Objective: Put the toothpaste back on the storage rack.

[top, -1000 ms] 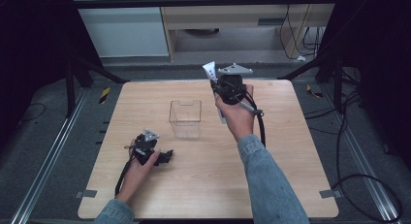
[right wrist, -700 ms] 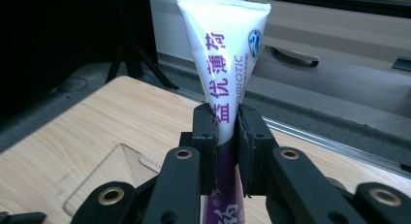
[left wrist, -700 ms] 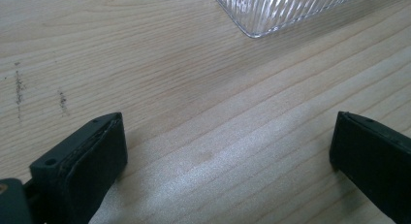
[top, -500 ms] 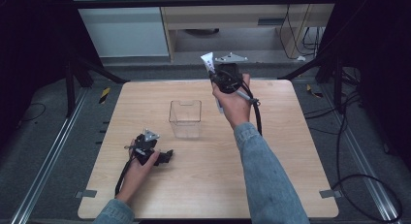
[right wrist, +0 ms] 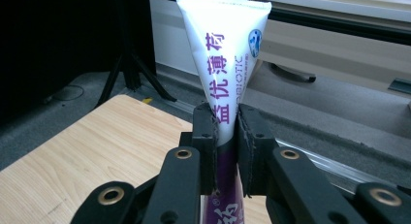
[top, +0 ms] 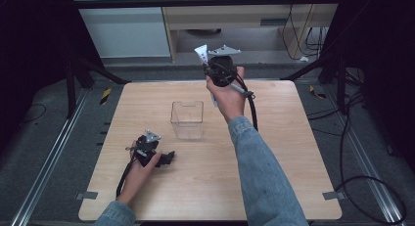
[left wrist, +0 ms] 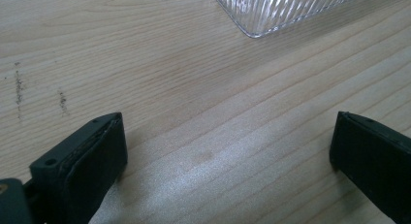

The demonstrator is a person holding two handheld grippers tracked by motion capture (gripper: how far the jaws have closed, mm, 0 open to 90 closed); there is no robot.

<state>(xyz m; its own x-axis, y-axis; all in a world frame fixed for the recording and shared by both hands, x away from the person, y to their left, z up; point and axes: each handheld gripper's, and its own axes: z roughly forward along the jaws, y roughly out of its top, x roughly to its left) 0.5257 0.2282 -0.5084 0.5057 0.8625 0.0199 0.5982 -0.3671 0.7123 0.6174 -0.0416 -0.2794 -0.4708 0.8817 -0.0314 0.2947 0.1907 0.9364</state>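
Right gripper clamped on a toothpaste tube above the worktop's far edge; left gripper resting open.

The right gripper (right wrist: 225, 151) has its fingers (right wrist: 204, 146) pressed tight on a white and purple toothpaste tube (right wrist: 224, 54), crimped end uppermost, tube upright between the pads. In the high view the right gripper (top: 215, 69) is held raised over the far edge of the wooden worktop (top: 293, 152), beyond and to the right of a clear plastic container (top: 187, 119). The left gripper (top: 169, 157) lies near the worktop's front left, fingers (left wrist: 97, 156) spread wide apart with nothing between them, the container's ribbed corner (left wrist: 271, 10) just ahead.
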